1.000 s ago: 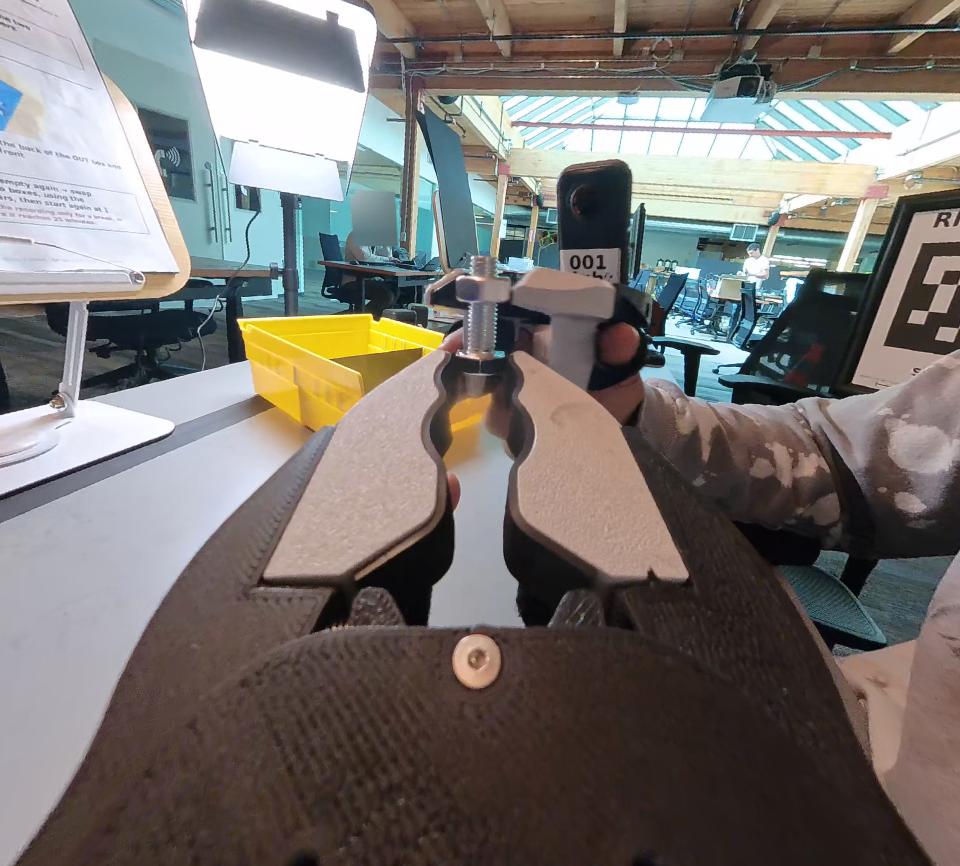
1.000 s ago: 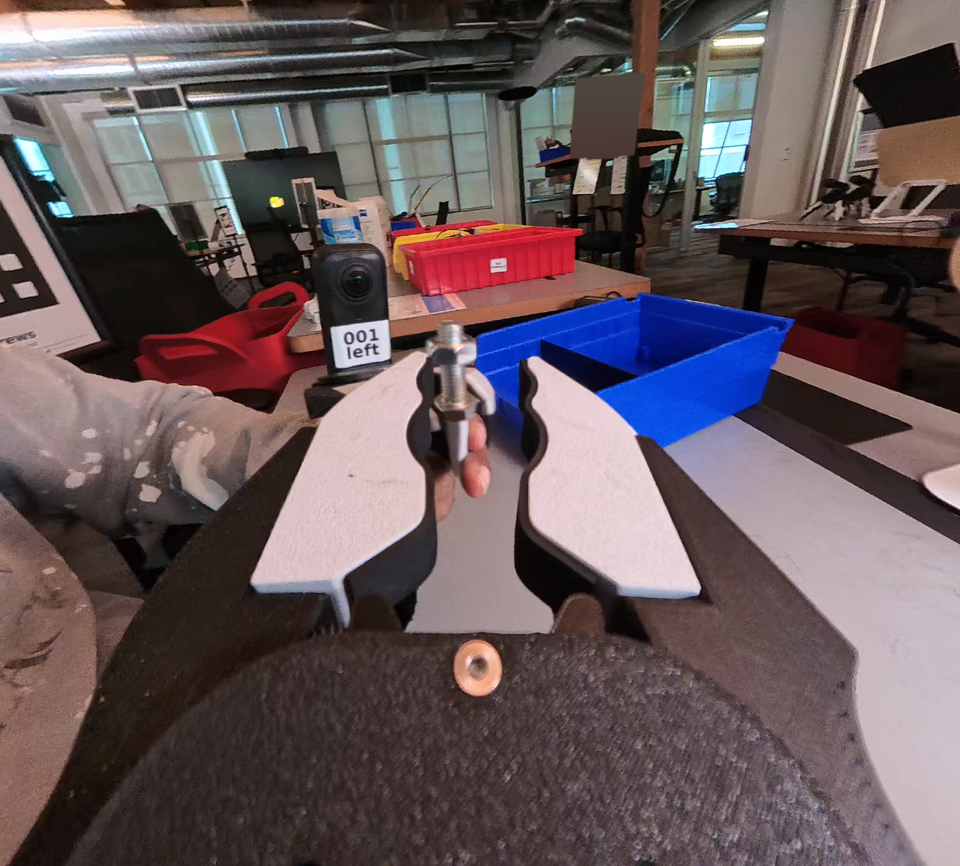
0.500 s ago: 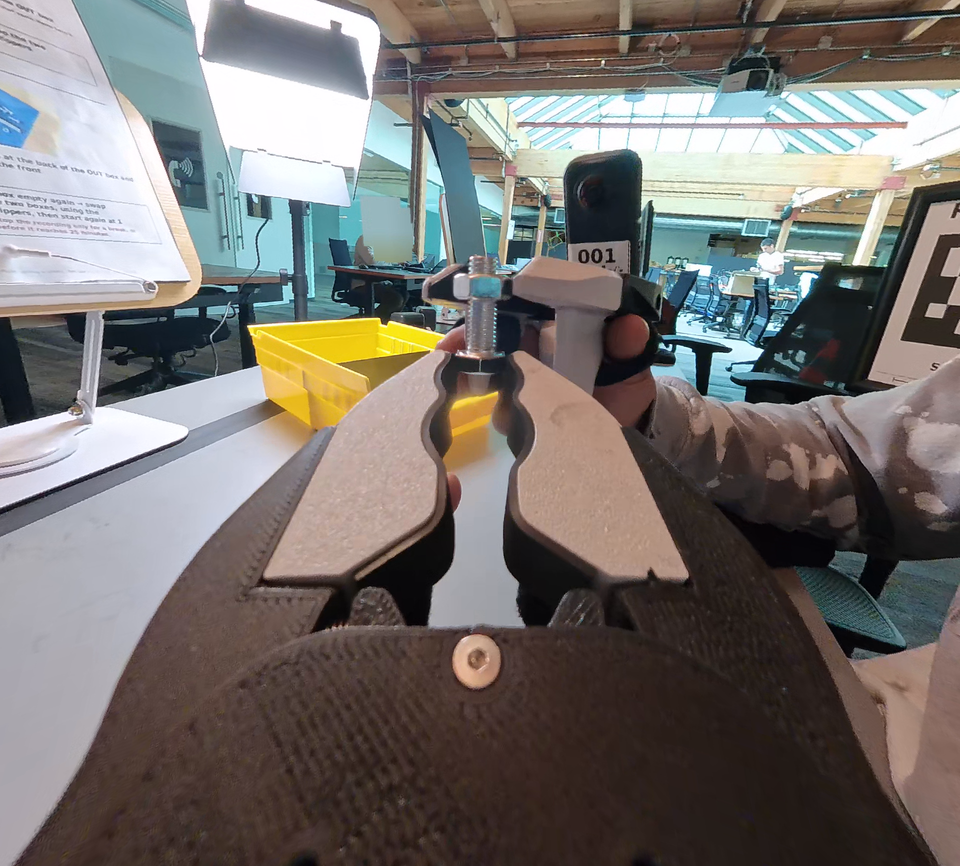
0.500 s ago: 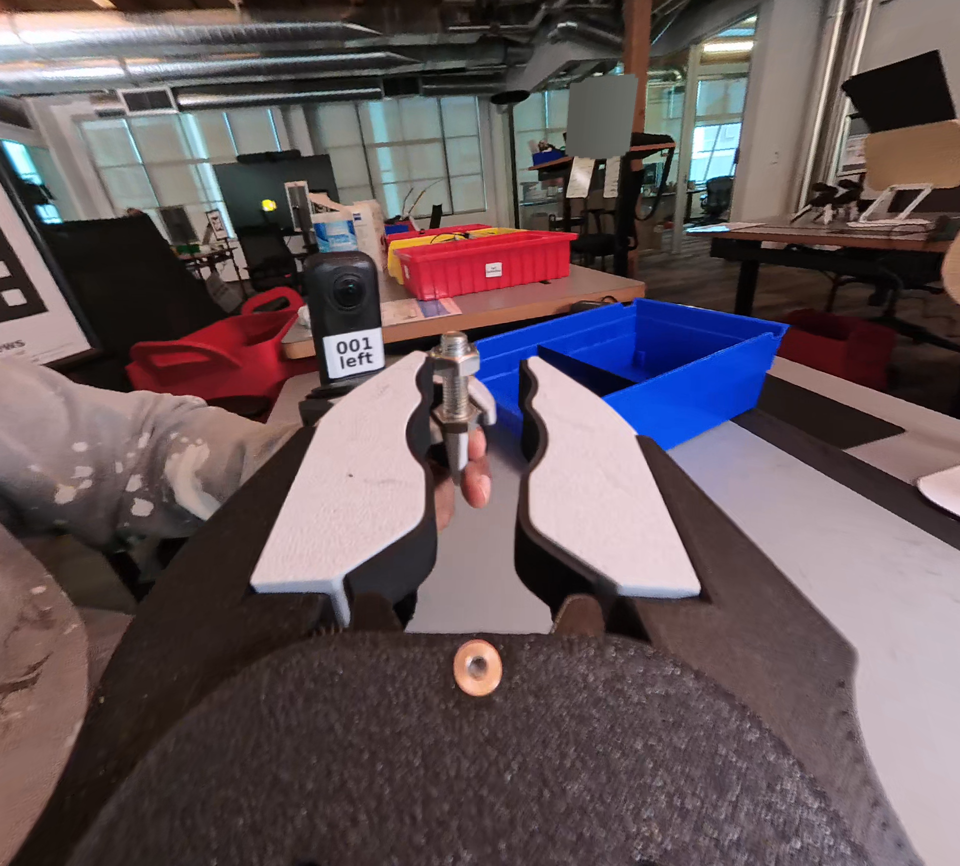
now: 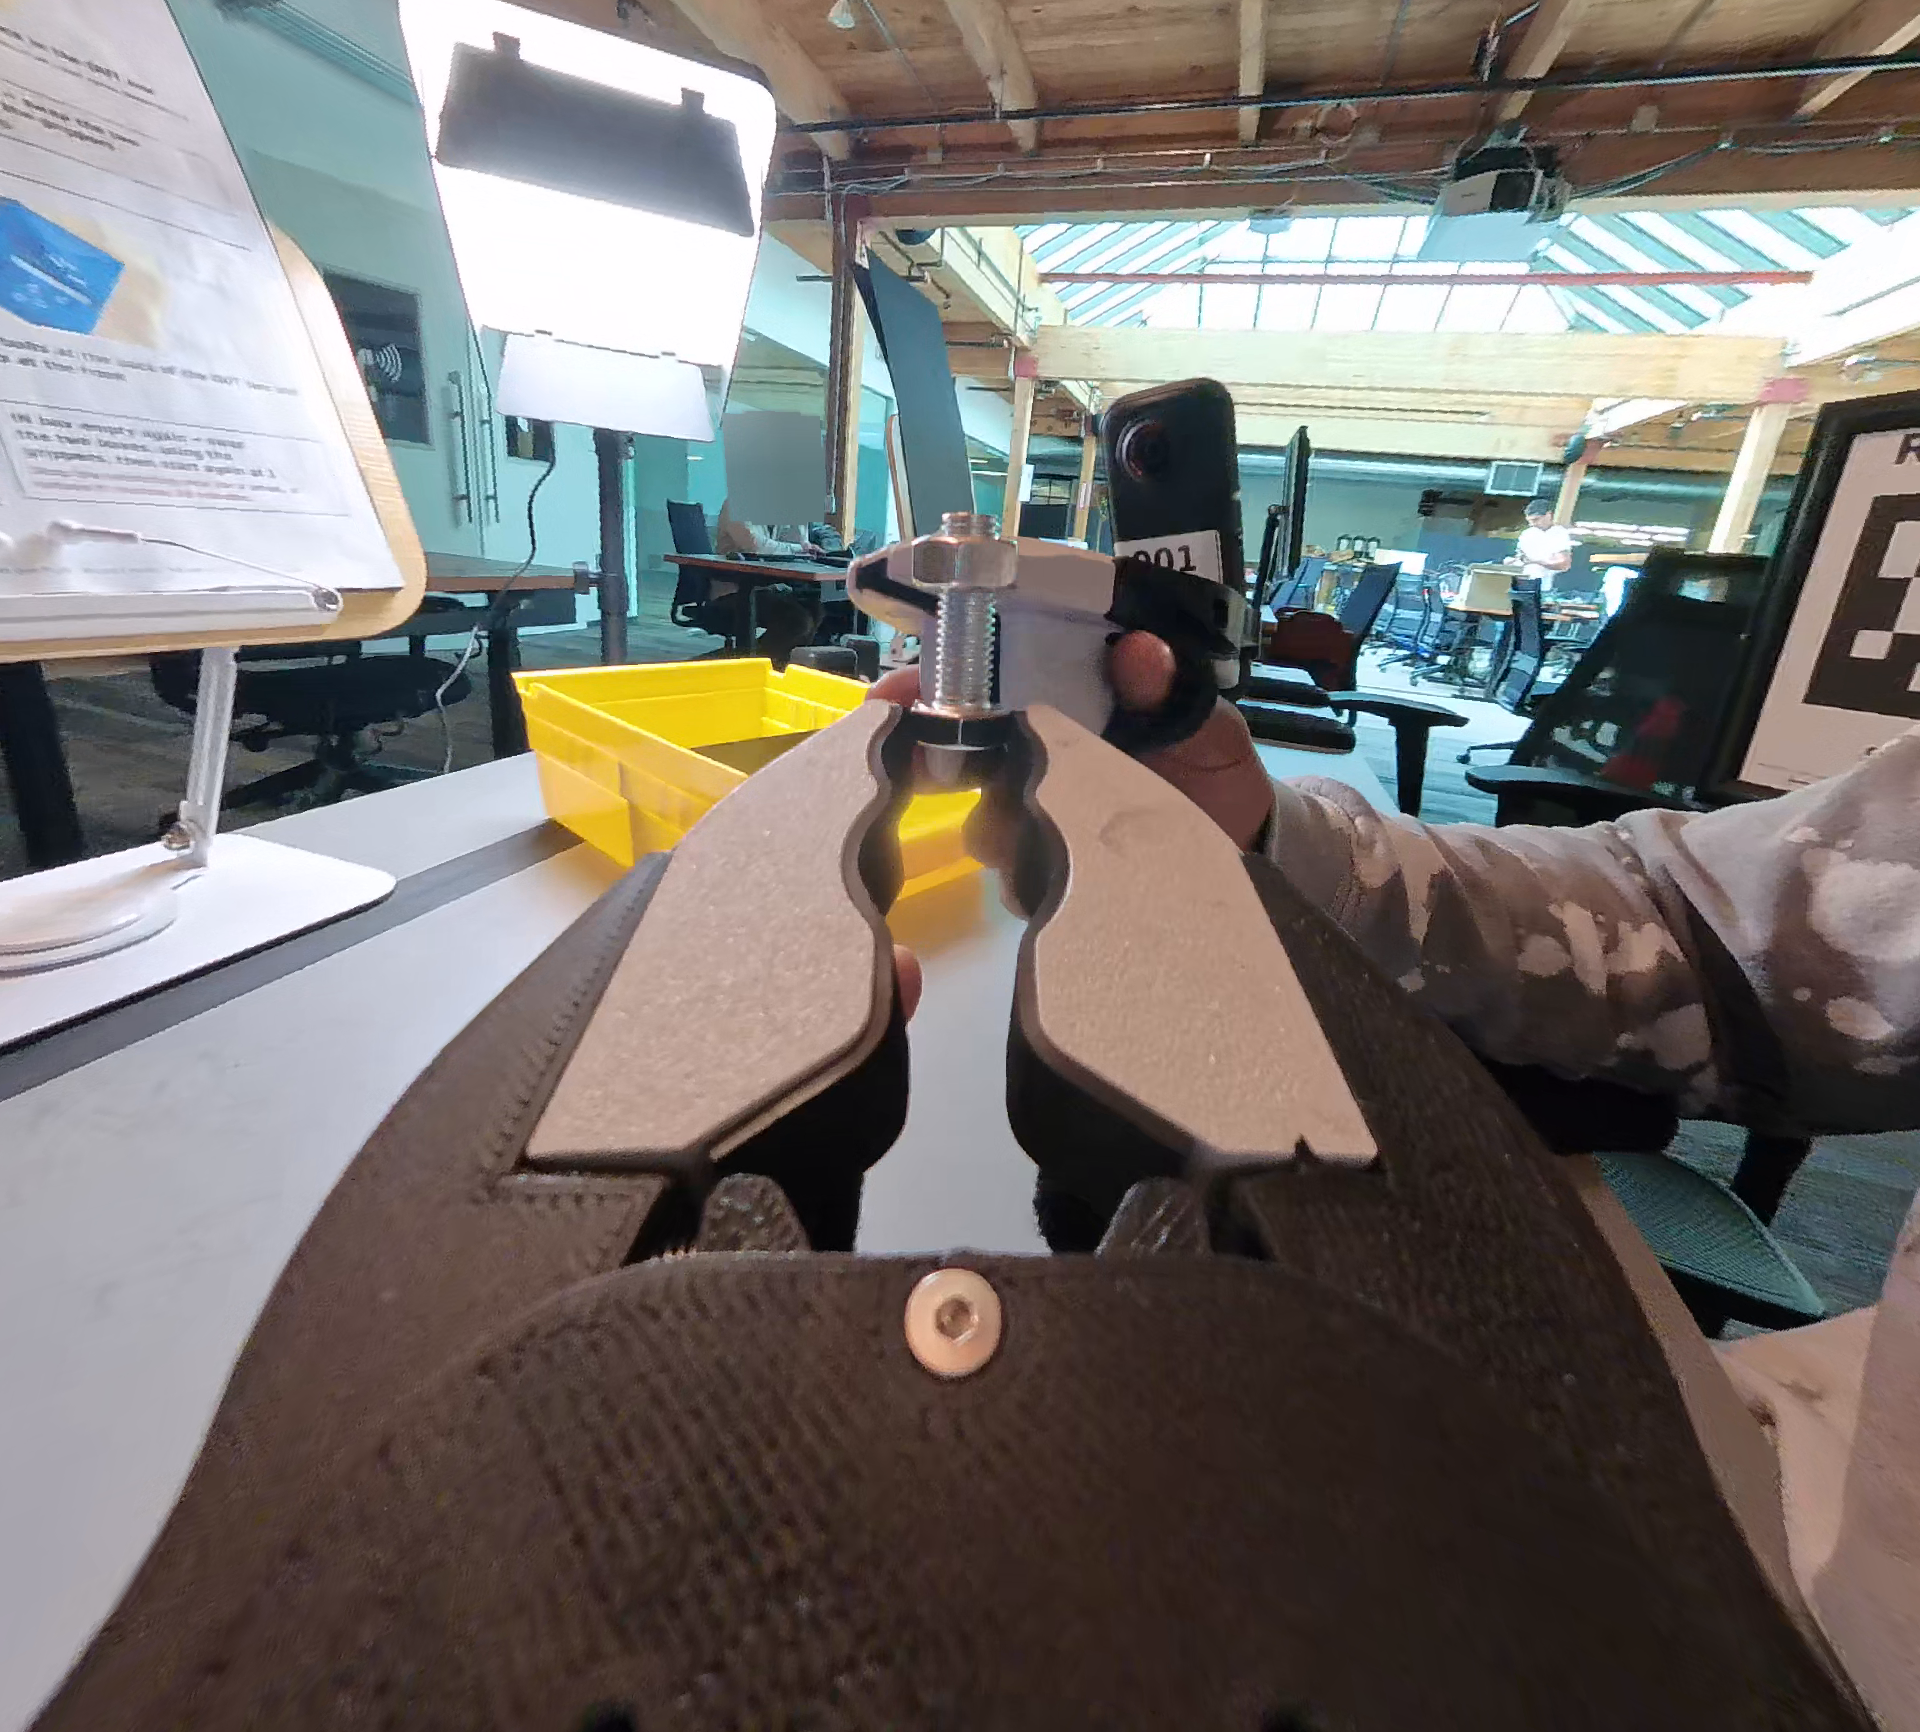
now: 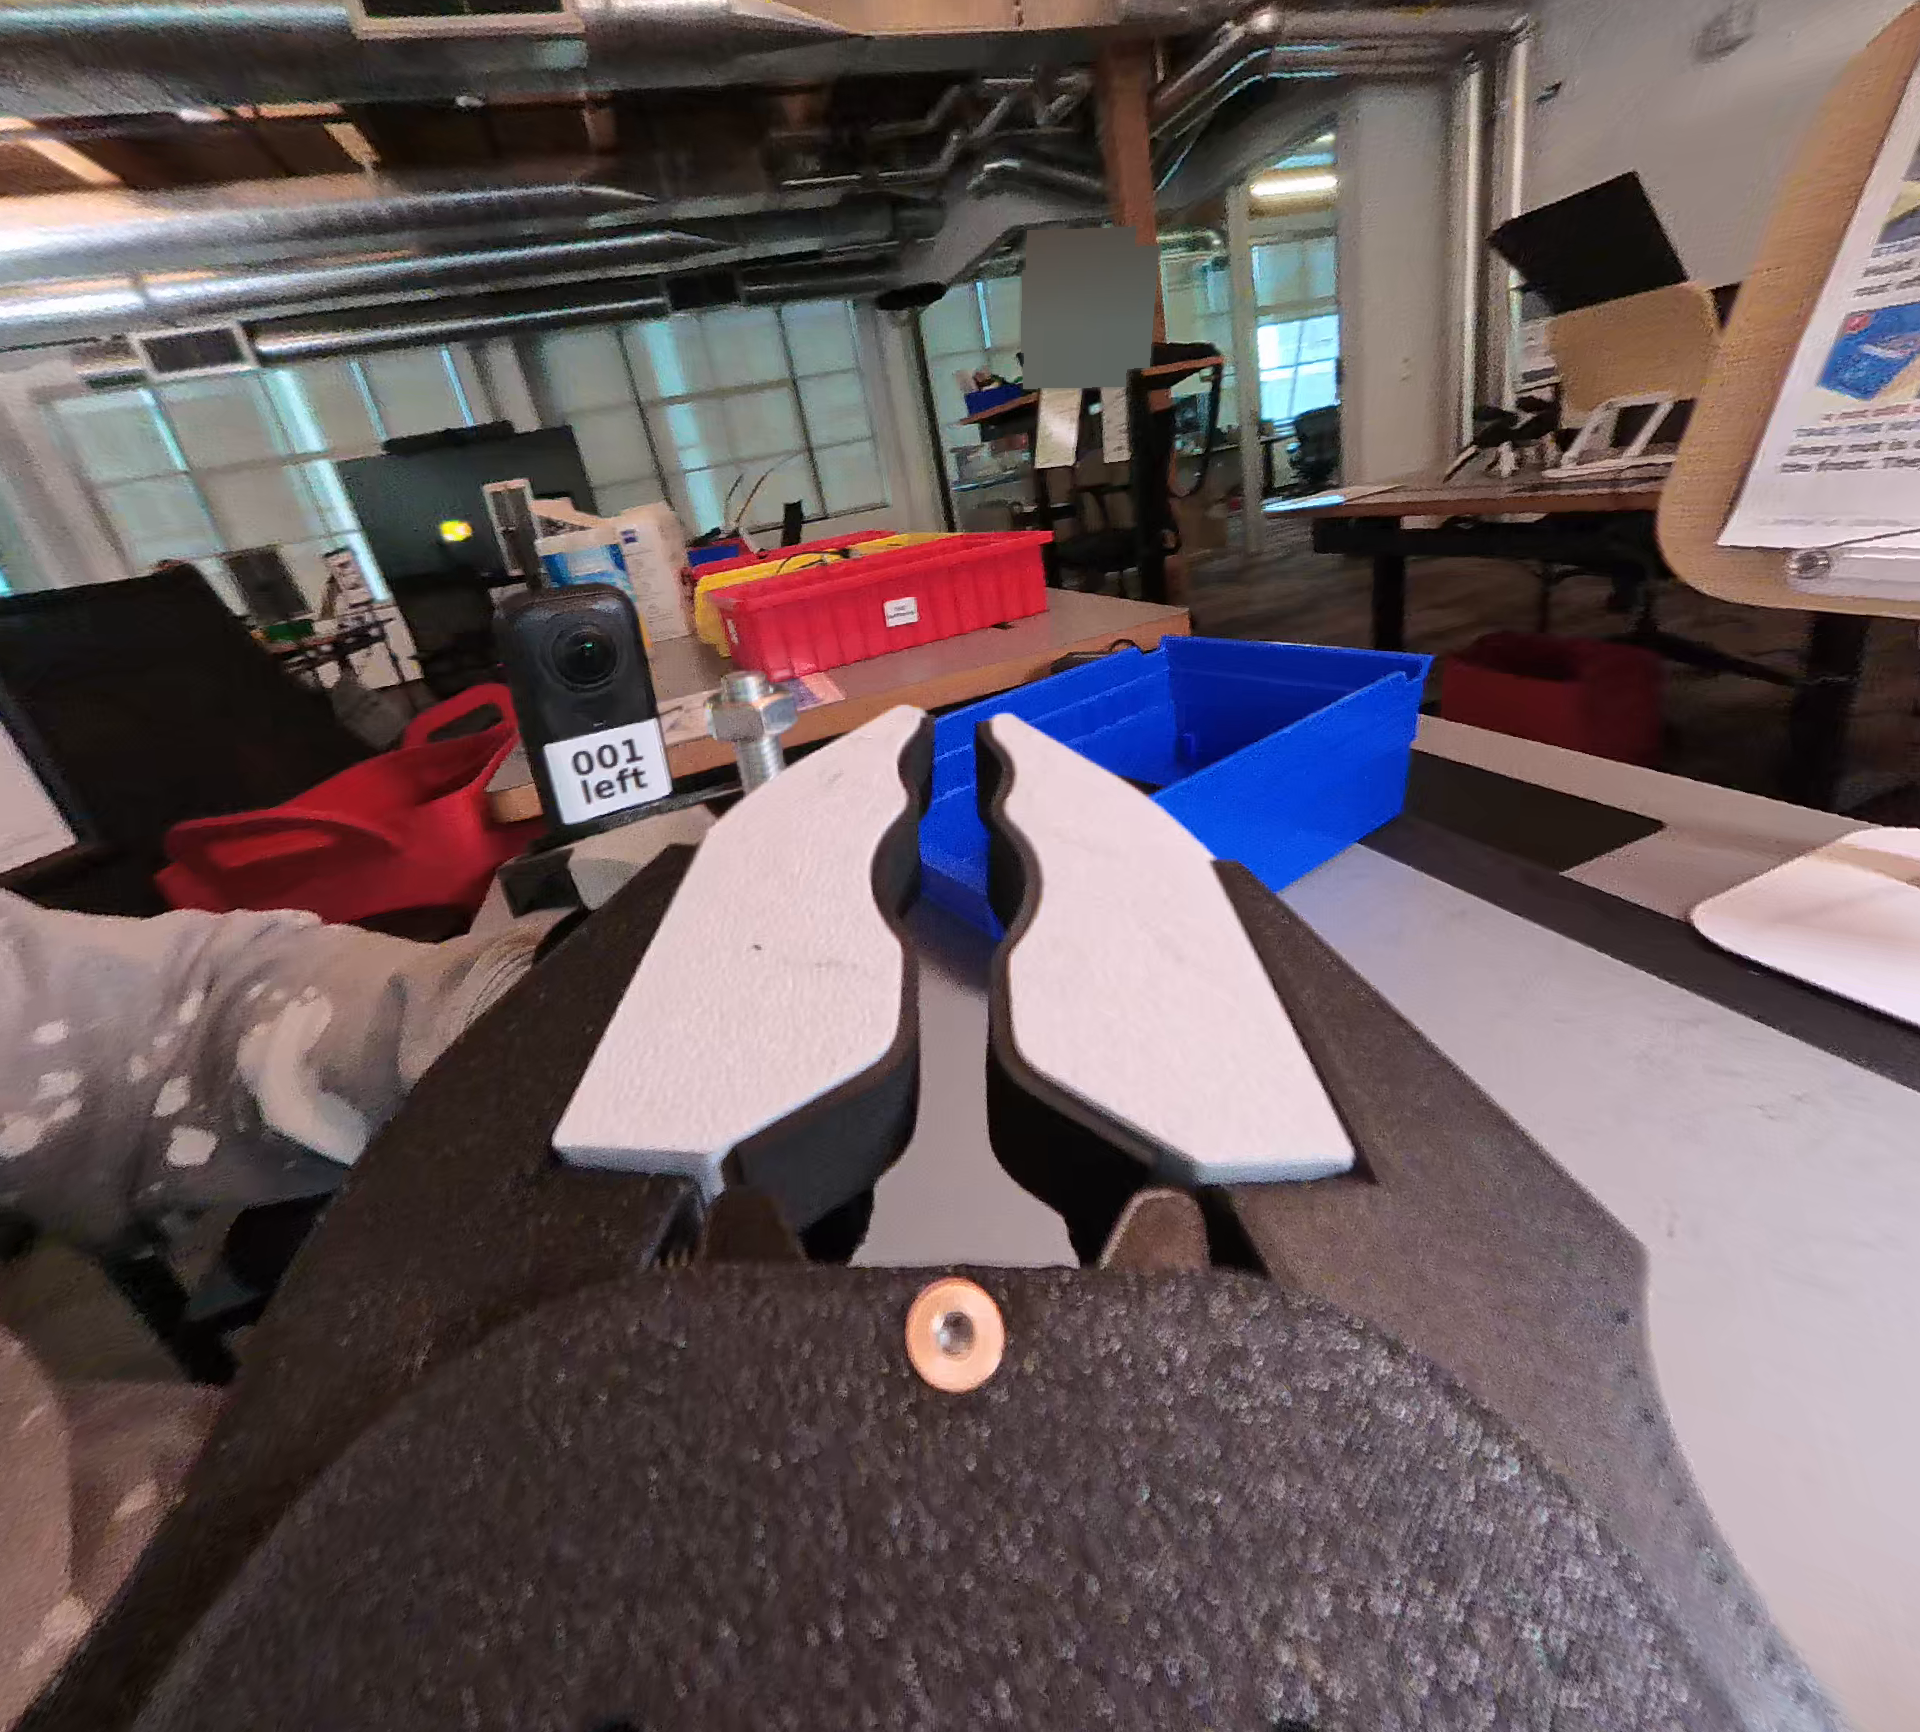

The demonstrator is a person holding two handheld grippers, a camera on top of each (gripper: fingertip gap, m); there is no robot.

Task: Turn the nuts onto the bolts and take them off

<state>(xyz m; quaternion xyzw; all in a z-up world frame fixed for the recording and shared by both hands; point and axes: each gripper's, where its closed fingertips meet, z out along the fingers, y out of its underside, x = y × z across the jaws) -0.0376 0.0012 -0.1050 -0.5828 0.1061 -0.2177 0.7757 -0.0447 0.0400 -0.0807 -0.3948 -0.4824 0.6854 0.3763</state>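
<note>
while the left gripper [image 5: 954,737] is pinching the bolt [image 5: 961,643] upright, a yellow bin [image 5: 665,752] is sitting on the grey table [image 5: 260,1038]. the right gripper [image 6: 951,732] is holding nothing, its fingers a little apart, near a blue bin [image 6: 1278,747].

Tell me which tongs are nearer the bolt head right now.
Left. The left tongs are clamped on the bolt head; the right tongs sit up at the threaded end, beside the nut, nothing between them.

One bolt [image 5: 957,683], one nut [image 5: 960,562], one yellow bin [image 5: 665,752], one blue bin [image 6: 1247,752], two claws.

Two close wrist cameras face each other (sharing the bolt [image 5: 964,648]).
</note>
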